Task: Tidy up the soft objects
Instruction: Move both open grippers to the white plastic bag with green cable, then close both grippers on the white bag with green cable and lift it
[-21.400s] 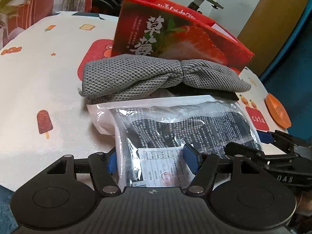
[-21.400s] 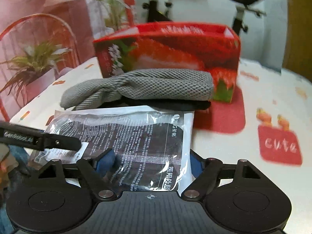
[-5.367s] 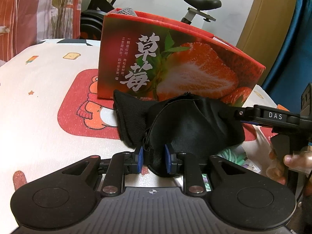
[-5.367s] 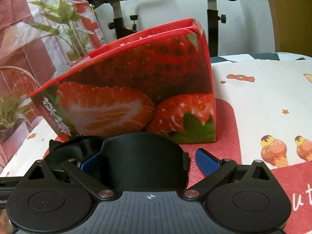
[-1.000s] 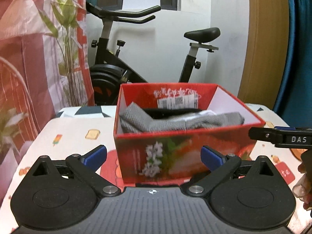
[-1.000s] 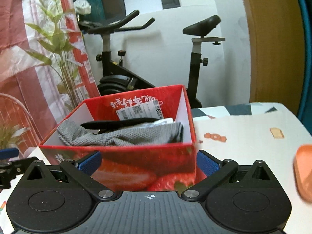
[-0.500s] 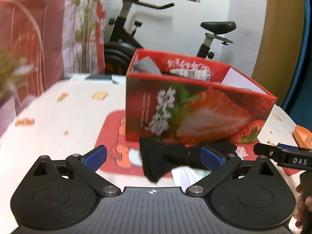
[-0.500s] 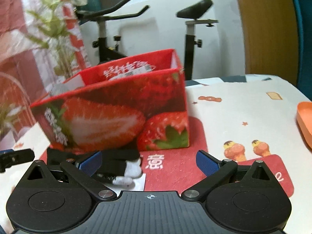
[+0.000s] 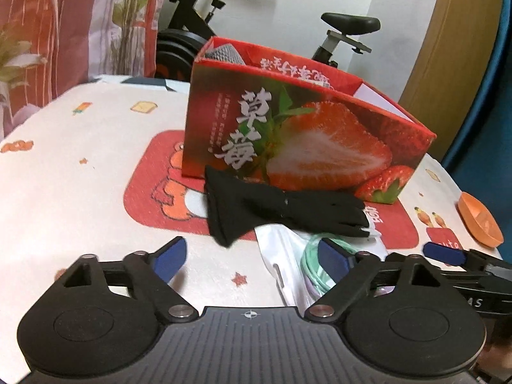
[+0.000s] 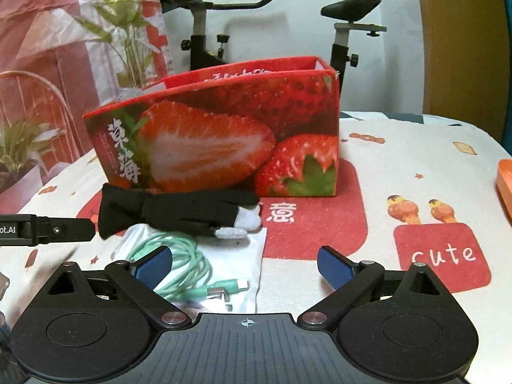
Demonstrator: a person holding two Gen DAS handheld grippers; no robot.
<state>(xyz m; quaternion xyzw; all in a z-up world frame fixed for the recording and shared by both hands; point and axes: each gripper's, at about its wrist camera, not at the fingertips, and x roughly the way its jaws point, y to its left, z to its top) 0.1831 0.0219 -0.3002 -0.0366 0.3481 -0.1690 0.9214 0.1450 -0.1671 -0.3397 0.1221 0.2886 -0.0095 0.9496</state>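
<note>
Right wrist: black glove [image 10: 179, 212], grey fingertips, lying before strawberry box [image 10: 224, 140]; both tongs spread, empty.

Table [image 10: 400, 147]: strawberry box [image 10: 224, 147], glove [image 10: 179, 212], bag [image 10: 252, 256].

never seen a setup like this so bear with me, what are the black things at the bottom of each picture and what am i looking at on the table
The black shapes are two hand-held grippers, tongs with blue-padded fingers that a person holds, one in each hand. Each carries a camera looking forward along its fingers, so one picture is the left hand's view and the other the right's.

The left hand-held gripper and right hand-held gripper are both open and hold nothing.

On the cartoon-print tablecloth stands a red strawberry box, with something grey knitted poking out of its top. In front of it lies a black glove, resting partly on a clear bag that holds a coiled green cable. An orange dish sits at the table's edge.
</note>
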